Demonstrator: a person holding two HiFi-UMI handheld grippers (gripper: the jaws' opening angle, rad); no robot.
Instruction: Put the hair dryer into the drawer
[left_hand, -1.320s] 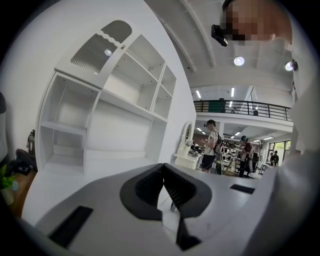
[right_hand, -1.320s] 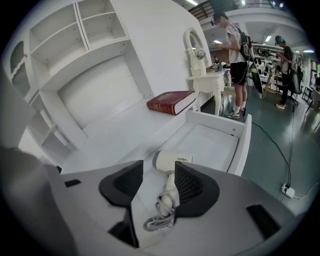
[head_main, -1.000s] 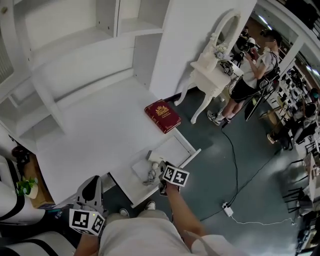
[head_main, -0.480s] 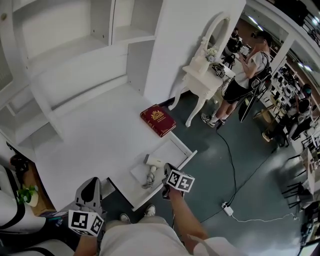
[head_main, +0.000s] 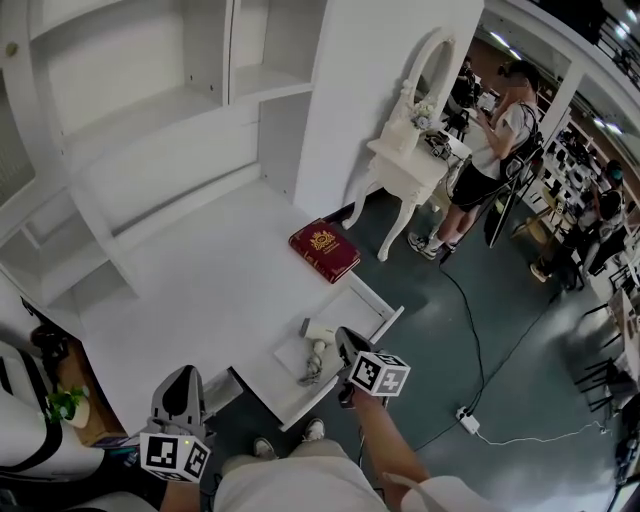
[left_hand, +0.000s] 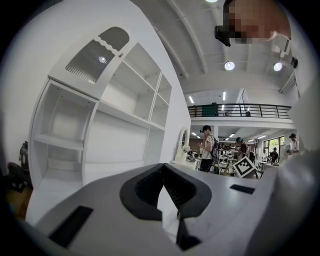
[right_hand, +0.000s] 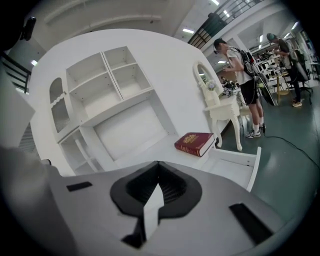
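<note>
The white hair dryer (head_main: 318, 334) lies inside the open white drawer (head_main: 386, 312) at the desk's front edge, its grey cord (head_main: 309, 373) bunched beside it. My right gripper (head_main: 342, 336) hangs just right of the dryer, above the drawer, shut with nothing between its pads. In the right gripper view the right gripper (right_hand: 158, 164) points over the desk, with the drawer (right_hand: 254, 169) to its lower right. My left gripper (head_main: 182, 371) stays at the desk's near left corner; in the left gripper view the left gripper (left_hand: 163, 166) has its pads together and holds nothing.
A red book (head_main: 325, 250) (right_hand: 195, 142) lies on the desk behind the drawer. White shelves (head_main: 150, 120) rise at the back. A vanity table with mirror (head_main: 412, 150), standing people (head_main: 490, 130) and a floor cable with power strip (head_main: 465, 420) are to the right.
My right gripper has risen from the drawer, away from the hair dryer, which stays lying in the drawer. The left gripper has barely shifted.
</note>
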